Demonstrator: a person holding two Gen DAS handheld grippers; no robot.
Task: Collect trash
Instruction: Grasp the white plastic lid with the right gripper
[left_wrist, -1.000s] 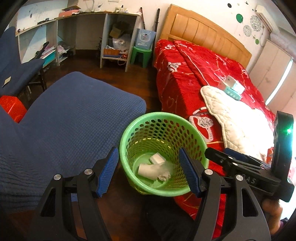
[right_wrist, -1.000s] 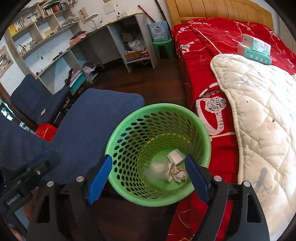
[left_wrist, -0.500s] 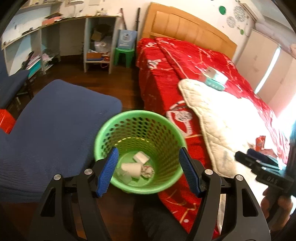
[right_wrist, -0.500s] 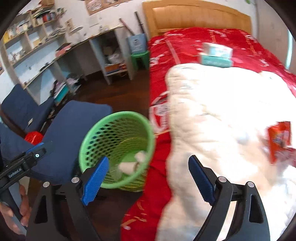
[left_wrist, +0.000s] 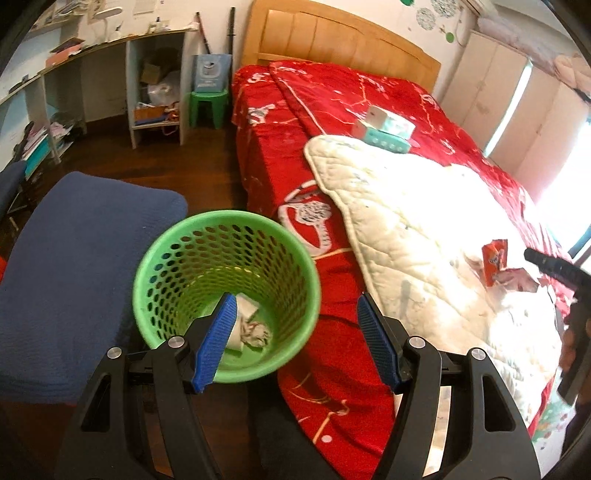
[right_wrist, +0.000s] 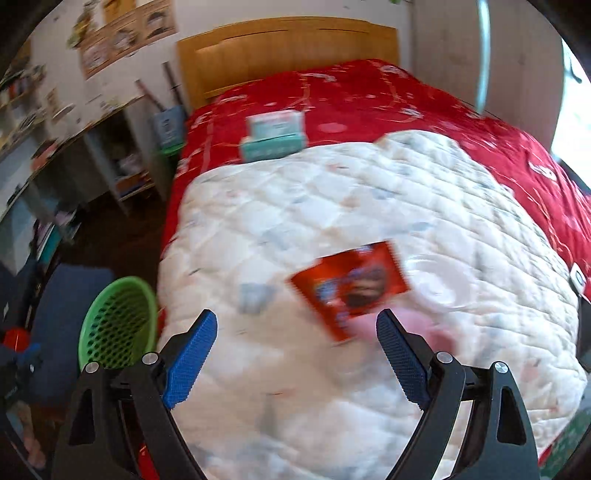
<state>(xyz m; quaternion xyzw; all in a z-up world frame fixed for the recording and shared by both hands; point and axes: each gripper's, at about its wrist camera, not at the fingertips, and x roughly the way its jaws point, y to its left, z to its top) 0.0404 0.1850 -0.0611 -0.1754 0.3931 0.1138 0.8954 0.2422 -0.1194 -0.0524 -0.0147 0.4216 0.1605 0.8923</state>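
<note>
Lying flat on the white quilt (right_wrist: 258, 229), the orange wrapper (right_wrist: 351, 288): light, thin, crinkly, likely slippery; best pinched at an edge. Right gripper (right_wrist: 295, 354) spread, empty, just short of it. Left gripper (left_wrist: 295, 343) spread, empty, over the green basket (left_wrist: 192, 236).

Left wrist view: down over green basket (left_wrist: 225, 284); right: closer over quilt (right_wrist: 369, 206); both share bed.

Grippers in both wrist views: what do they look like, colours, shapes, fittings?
Both match. The left gripper and the right gripper each have two black, angular arms with triangular cut-outs and silver pivot bolts, ending in blue, ribbed, flat finger pads. No cables or sleeves show.
</note>
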